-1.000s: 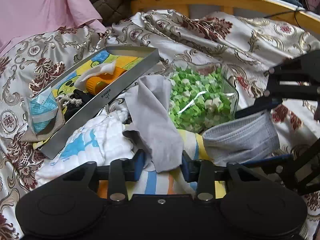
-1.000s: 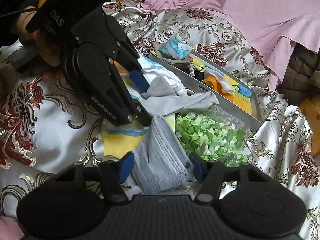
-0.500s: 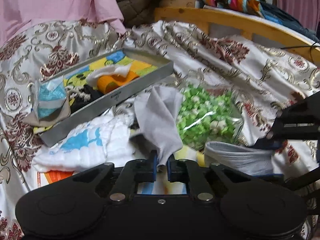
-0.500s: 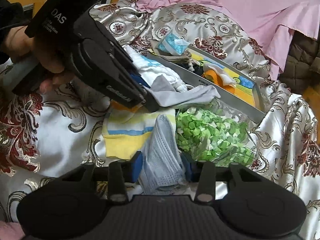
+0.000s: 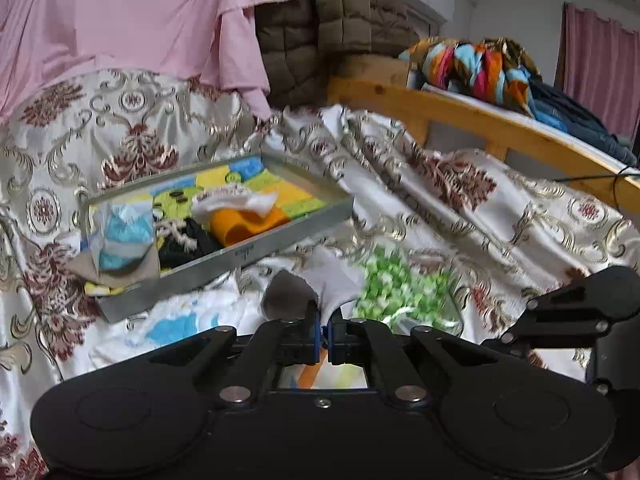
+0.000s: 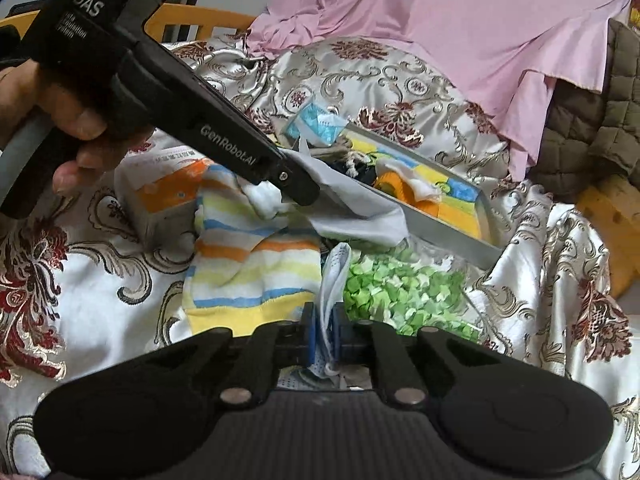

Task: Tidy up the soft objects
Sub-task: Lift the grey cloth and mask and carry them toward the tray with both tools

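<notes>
**Matte black grippers with blue pads**

The left gripper [image 5: 324, 330] is matte black plastic, with two rounded lobes, silver rivets and blue-lined fingertips. Seen from the right gripper [image 6: 324, 334], its side carries white "GenRobot.AI" and "DAS" lettering; the right gripper's base is ribbed.

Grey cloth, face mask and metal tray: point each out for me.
grey cloth [image 5: 316, 284]: left wrist view, the fold above the shut tool.
face mask [image 6: 334, 276]: right wrist view, the pleated part above the pads.
metal tray [image 5: 240, 254]: left wrist view, near side wall.
</notes>
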Tool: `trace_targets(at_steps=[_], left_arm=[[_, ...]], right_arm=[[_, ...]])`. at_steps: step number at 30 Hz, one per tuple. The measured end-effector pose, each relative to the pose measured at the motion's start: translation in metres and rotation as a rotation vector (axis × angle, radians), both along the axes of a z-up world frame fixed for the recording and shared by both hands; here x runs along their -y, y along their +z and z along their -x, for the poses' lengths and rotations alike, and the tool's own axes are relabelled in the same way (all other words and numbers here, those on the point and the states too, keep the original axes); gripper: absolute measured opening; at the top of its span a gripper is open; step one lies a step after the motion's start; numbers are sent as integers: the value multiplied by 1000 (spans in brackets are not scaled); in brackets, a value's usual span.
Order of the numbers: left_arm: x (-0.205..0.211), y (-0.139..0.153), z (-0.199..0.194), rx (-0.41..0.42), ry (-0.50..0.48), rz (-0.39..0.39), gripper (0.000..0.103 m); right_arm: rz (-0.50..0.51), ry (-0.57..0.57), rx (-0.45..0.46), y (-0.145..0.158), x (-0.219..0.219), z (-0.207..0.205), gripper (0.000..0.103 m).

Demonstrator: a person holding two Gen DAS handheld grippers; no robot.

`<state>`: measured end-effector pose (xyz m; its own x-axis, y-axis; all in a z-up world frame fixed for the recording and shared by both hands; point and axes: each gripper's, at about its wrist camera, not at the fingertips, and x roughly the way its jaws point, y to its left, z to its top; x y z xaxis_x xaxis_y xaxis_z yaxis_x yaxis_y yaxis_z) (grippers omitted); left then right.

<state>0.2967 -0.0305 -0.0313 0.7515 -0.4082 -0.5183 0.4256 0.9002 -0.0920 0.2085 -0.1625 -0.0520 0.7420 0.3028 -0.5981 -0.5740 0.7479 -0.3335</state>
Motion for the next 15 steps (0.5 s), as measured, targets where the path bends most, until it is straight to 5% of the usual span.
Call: trace_targets(at_steps=[15], left_arm=[[-14, 39, 2, 142, 70, 110, 2]], right_arm=[[-159, -93, 160, 27, 17, 2, 7]])
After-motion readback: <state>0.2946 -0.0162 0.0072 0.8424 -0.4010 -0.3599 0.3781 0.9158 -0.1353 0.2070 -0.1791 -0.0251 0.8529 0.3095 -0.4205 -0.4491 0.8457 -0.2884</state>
